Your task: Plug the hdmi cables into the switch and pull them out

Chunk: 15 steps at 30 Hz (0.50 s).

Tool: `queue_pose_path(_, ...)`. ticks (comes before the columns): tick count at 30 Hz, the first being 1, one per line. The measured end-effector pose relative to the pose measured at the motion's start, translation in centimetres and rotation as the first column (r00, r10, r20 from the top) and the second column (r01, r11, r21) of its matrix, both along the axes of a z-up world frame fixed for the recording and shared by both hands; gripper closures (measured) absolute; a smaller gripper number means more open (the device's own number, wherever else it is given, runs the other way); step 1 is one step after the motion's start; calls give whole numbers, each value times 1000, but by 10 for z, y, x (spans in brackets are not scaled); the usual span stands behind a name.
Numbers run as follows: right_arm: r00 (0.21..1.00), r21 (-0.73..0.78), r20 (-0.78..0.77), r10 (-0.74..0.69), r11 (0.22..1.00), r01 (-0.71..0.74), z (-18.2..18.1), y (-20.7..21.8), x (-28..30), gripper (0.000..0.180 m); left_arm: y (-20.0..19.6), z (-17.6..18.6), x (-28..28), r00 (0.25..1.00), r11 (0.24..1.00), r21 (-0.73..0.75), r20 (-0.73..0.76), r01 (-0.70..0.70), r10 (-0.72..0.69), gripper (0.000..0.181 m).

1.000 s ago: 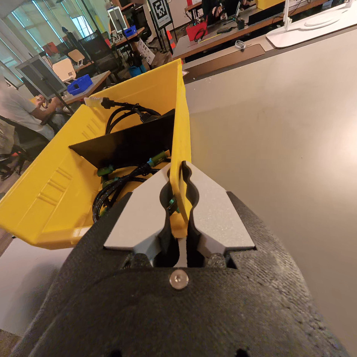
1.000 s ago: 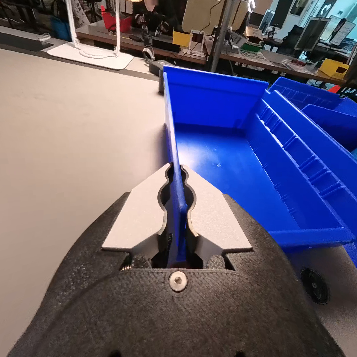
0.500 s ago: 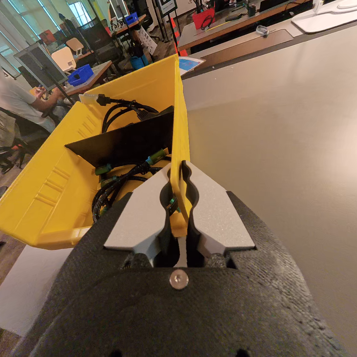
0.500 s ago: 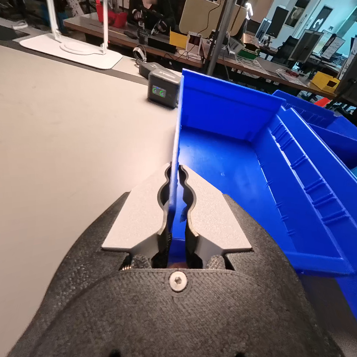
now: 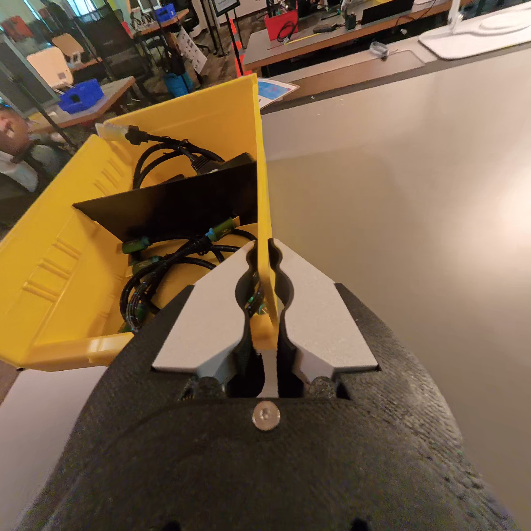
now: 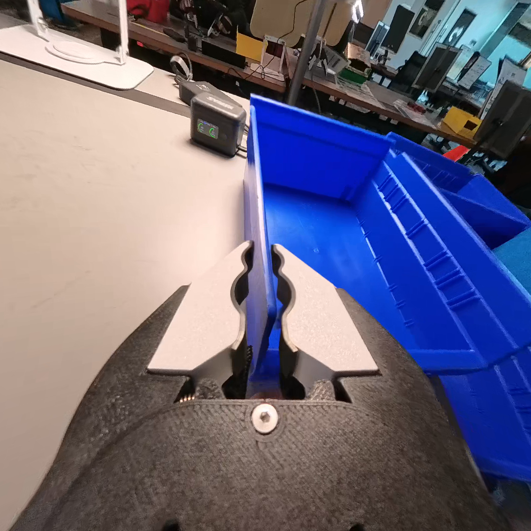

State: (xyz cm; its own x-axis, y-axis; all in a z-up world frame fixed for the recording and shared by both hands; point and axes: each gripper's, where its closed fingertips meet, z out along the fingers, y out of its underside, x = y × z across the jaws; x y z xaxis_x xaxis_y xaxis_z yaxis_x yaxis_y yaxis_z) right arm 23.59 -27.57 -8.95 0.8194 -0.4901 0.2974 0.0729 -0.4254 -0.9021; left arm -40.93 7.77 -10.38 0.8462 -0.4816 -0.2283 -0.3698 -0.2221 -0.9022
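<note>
My left gripper (image 5: 262, 242) is shut on the right wall of a yellow bin (image 5: 201, 115). The bin holds coiled black HDMI cables (image 5: 184, 258) with green plugs (image 5: 222, 230) in front of a black divider (image 5: 172, 207). More black cable and a white-capped plug (image 5: 112, 132) lie behind the divider, beside a black box corner (image 5: 238, 161). My right gripper (image 6: 262, 247) is shut on the left wall of a blue bin (image 6: 316, 149), which has nothing in it.
Both bins stand on a grey table (image 5: 402, 201). A black device with a lit display (image 6: 215, 123) sits by the blue bin's far left corner. More blue bins (image 6: 488, 207) lie to its right. A white lamp base (image 6: 86, 57) stands at the back. Across from one pair of fingers to the other is roughly 75 cm.
The right gripper has shifted with the blue bin, and the black device has come into view behind its far corner. The left gripper has tilted a little with the yellow bin still held.
</note>
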Motion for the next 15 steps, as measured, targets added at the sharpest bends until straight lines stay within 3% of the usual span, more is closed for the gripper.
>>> queue_pose_path(4,995,-23,84,48,999,-46,35,-19,-21,152,-19,21,-1,998,998,-44,63,34,-31,142)
queue_pose_path(8,965,62,-13,263,963,-262,62,-1,-65,152,-27,56,-3,992,999,-25,117,38,-35,134)
queue_pose_path(12,839,137,-201,506,862,-488,38,50,-110,149,-5,85,-7,973,999,-25,229,27,-20,127)
queue_pose_path(15,747,135,-321,582,809,-572,1,84,-130,147,23,92,-23,966,997,-67,255,-24,40,123)
